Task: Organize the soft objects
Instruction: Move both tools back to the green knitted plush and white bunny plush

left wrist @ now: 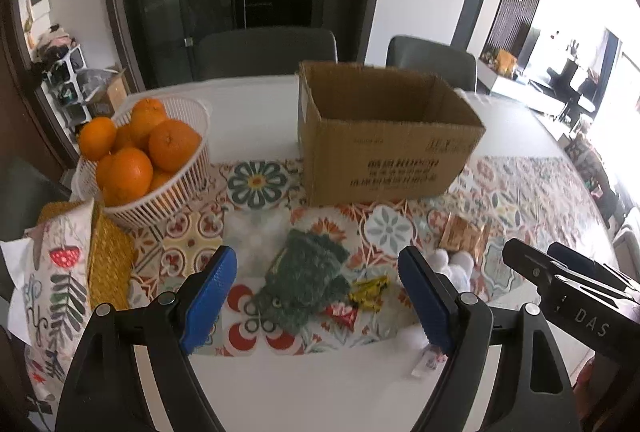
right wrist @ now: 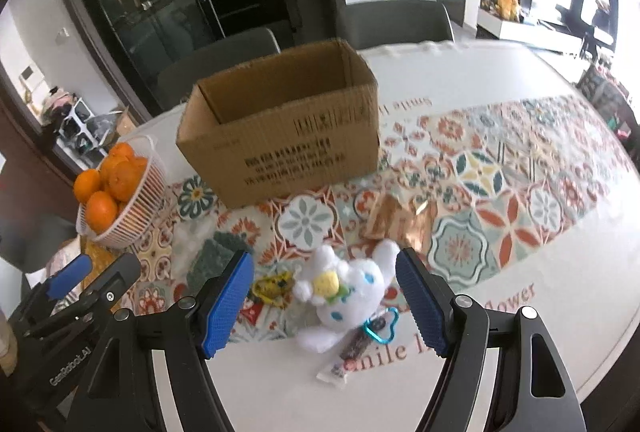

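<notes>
An open cardboard box [left wrist: 380, 148] stands on the patterned table runner; it also shows in the right wrist view [right wrist: 280, 148]. A fuzzy grey-green soft toy [left wrist: 304, 280] lies in front of it, between the blue pads of my open left gripper [left wrist: 318, 292]. A white plush toy [right wrist: 340, 296] with a blue clip lies between the pads of my open right gripper [right wrist: 324, 296]. Only its edge shows in the left wrist view [left wrist: 456, 264]. Both grippers hover above the table and hold nothing.
A white basket of oranges [left wrist: 144, 160] stands at the left, with a yellow woven box [left wrist: 108, 256] and a printed pouch [left wrist: 56, 272] beside it. Snack wrappers [left wrist: 368, 292] and a copper foil packet [right wrist: 400, 220] lie between the toys. Chairs stand behind the table.
</notes>
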Action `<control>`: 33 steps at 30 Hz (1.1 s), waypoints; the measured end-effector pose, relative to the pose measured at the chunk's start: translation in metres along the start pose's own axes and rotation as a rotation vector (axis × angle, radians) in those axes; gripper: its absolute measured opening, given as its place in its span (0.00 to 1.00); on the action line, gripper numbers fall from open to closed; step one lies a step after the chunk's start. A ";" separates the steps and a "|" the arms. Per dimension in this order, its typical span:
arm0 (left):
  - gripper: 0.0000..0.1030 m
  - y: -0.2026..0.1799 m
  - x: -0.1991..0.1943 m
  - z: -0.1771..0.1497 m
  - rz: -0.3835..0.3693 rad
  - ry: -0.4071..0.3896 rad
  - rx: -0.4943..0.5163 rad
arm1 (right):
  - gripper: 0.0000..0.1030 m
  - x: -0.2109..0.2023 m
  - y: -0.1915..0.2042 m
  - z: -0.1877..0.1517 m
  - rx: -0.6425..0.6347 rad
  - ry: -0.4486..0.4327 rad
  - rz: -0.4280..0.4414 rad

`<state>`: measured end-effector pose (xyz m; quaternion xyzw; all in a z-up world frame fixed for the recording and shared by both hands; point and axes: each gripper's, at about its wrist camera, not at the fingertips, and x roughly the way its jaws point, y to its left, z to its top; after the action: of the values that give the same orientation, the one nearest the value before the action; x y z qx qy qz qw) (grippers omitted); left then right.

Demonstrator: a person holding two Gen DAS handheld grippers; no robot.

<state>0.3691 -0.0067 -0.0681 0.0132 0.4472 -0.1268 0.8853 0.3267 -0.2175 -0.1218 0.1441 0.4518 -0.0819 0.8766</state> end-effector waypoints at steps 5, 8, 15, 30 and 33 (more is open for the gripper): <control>0.81 0.000 0.015 -0.009 -0.005 0.051 0.015 | 0.72 0.013 -0.005 -0.011 0.037 0.048 -0.010; 0.81 0.000 0.025 -0.014 -0.011 0.084 0.021 | 0.72 0.021 -0.008 -0.017 0.055 0.077 -0.020; 0.81 -0.002 0.052 -0.024 -0.026 0.160 0.036 | 0.72 0.041 -0.015 -0.028 0.091 0.139 -0.041; 0.81 -0.008 0.097 -0.030 -0.044 0.277 0.079 | 0.72 0.076 -0.027 -0.040 0.166 0.249 -0.051; 0.81 -0.008 0.103 -0.031 -0.050 0.293 0.079 | 0.72 0.082 -0.028 -0.040 0.178 0.270 -0.054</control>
<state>0.4014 -0.0321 -0.1678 0.0555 0.5666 -0.1629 0.8058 0.3358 -0.2321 -0.2154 0.2187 0.5602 -0.1248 0.7892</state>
